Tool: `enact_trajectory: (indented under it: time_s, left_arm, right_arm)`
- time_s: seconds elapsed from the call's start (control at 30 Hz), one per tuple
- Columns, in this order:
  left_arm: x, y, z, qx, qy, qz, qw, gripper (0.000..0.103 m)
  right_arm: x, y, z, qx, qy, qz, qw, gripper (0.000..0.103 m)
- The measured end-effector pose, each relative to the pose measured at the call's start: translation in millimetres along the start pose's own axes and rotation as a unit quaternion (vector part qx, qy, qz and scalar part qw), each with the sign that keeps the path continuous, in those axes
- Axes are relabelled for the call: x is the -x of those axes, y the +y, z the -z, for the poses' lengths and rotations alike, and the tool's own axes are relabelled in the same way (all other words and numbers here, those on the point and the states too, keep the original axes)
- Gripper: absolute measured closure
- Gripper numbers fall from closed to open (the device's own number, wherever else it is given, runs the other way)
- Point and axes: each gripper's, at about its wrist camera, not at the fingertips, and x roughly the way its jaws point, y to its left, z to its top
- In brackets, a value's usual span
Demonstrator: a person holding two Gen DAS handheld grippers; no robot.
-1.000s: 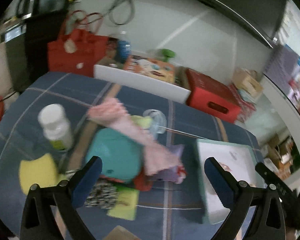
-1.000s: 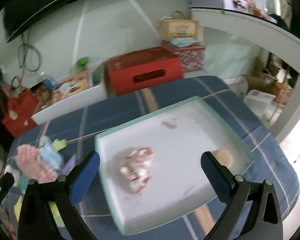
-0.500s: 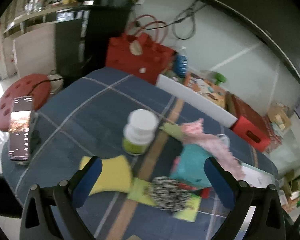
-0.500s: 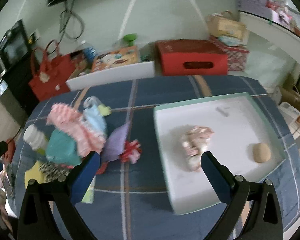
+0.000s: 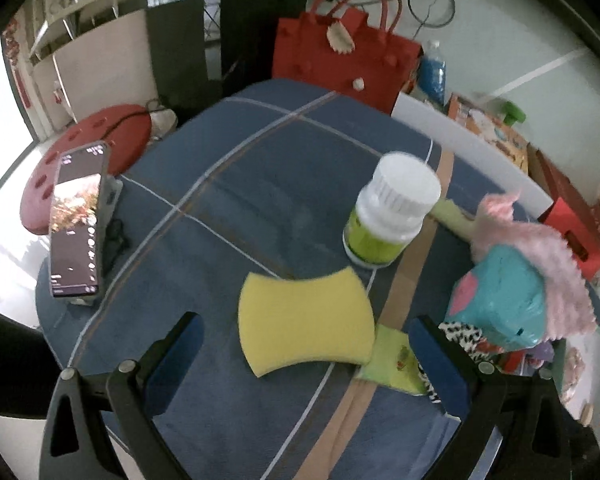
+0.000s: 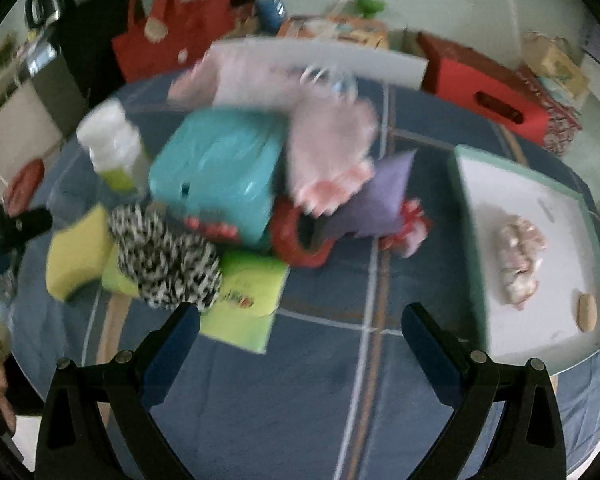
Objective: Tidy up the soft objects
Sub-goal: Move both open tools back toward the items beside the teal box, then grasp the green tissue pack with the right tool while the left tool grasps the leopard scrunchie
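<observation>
Yellow sponge [image 5: 305,320] between spread tongs [image 5: 306,356]

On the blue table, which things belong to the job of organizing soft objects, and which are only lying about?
For the job:
yellow sponge
teal packet
pink fluffy cloth
zebra-print scrunchie
purple pouch
white tray

Lying about:
white bottle
phone
red handbag
</observation>
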Motion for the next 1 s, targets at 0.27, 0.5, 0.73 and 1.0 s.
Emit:
enact_trajectory:
  time_s: [0.27, 0.5, 0.73, 1.0]
  left_arm:
    - [-27, -8, 9, -0.021, 0.051, -0.006, 0.9985, 0.000]
    - [-28, -9, 13, -0.024, 0.057, -0.002, 0.9981, 0.000]
    - [-26, -15, 13, -0.034, 0.061, 0.003, 0.9975, 0.000]
    - [-24, -18, 12, -0.032, 0.061, 0.017, 0.9975, 0.000]
  right_arm:
    - [-31, 22, 6, 0.013, 0.043, -0.002, 0.999, 0.002]
    - [-48, 32, -1, 0.016, 0.042, 0.012, 0.999, 0.002]
    - [-67, 37, -2, 0.015, 0.039, 0.022, 0.999, 0.002]
    - [-59, 38, 3, 0.018, 0.023, 0.014, 0.999, 0.020]
